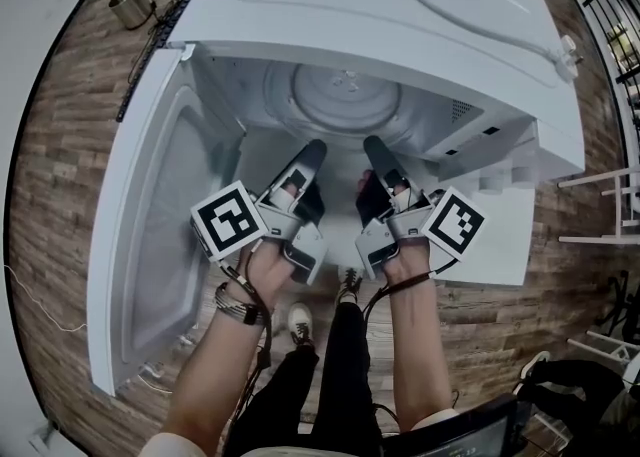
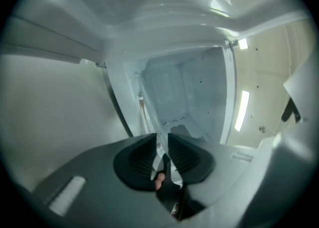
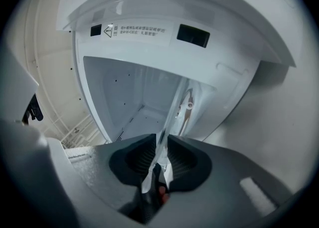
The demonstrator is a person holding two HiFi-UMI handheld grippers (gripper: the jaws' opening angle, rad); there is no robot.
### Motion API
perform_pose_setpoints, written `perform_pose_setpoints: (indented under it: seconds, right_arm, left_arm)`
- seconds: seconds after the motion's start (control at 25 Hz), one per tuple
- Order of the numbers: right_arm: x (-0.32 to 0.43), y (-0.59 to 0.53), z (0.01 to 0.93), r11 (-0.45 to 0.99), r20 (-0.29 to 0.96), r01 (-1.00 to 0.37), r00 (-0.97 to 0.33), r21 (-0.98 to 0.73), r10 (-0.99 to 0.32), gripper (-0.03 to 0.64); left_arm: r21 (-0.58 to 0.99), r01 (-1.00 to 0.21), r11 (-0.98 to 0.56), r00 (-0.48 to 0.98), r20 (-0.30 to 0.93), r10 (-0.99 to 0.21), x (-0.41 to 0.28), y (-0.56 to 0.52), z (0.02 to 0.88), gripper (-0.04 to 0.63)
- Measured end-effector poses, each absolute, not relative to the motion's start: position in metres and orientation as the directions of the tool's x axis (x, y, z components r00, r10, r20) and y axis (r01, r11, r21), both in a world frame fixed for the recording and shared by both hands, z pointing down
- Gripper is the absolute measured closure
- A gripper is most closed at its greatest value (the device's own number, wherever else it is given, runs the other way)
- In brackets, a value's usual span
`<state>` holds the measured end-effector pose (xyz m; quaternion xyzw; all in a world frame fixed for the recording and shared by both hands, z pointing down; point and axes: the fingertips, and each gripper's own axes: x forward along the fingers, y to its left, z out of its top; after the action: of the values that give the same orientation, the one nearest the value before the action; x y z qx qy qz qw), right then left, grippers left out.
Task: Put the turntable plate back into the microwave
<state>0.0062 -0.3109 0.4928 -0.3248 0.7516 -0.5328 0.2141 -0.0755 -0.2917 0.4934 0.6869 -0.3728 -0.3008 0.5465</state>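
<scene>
The white microwave (image 1: 420,15) stands with its door (image 1: 150,235) swung wide to the left. The round clear glass turntable plate (image 1: 345,95) lies about level inside the cavity. Its near rim is pinched from both sides. My left gripper (image 1: 312,155) is shut on the rim at the left and my right gripper (image 1: 375,150) at the right. In the left gripper view the plate (image 2: 149,117) runs edge-on as a thin line out of the gripper (image 2: 162,144). In the right gripper view the plate (image 3: 174,112) likewise rises edge-on from the gripper (image 3: 162,144). I cannot tell whether the plate rests on the cavity floor.
The open door flanks my left arm. A metal cup (image 1: 130,5) and a dark keyboard (image 1: 160,35) lie on the wooden floor at the far left. A white rack (image 1: 610,210) stands to the right. The person's legs and shoes (image 1: 300,320) are below the grippers.
</scene>
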Motion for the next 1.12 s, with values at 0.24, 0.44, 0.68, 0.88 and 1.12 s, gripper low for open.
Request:
perform_pose_setpoints:
  seconds: [0.24, 0.44, 0.68, 0.88, 1.12]
  right_arm:
    - [0.005, -0.316, 0.494, 0.227, 0.031, -0.266, -0.71, -0.937, -0.703, 0.54]
    - [0.003, -0.321, 0.495, 0.232, 0.053, -0.296, -0.714, -0.926, -0.699, 0.537]
    - [0.002, -0.326, 0.492, 0.237, 0.058, -0.306, -0.715, -0.922, -0.697, 0.532]
    - [0.002, -0.327, 0.493, 0.242, 0.06, -0.31, -0.718, -0.92, -0.693, 0.532]
    - [-0.002, -0.33, 0.492, 0.24, 0.068, -0.314, -0.725, -0.919, -0.686, 0.532]
  left_arm:
    - [0.978, -0.168, -0.124, 0.524, -0.018, -0.852, -0.077, -0.297, 0.493, 0.523]
    - [0.978, -0.169, -0.125, 0.508, -0.022, -0.861, -0.079, -0.302, 0.494, 0.528]
    - [0.974, -0.186, -0.131, 0.499, -0.021, -0.866, -0.08, -0.31, 0.49, 0.531]
    - [0.973, -0.197, -0.124, 0.492, -0.011, -0.871, -0.081, -0.311, 0.49, 0.532]
    - [0.97, -0.209, -0.124, 0.474, -0.011, -0.88, -0.086, -0.315, 0.488, 0.534]
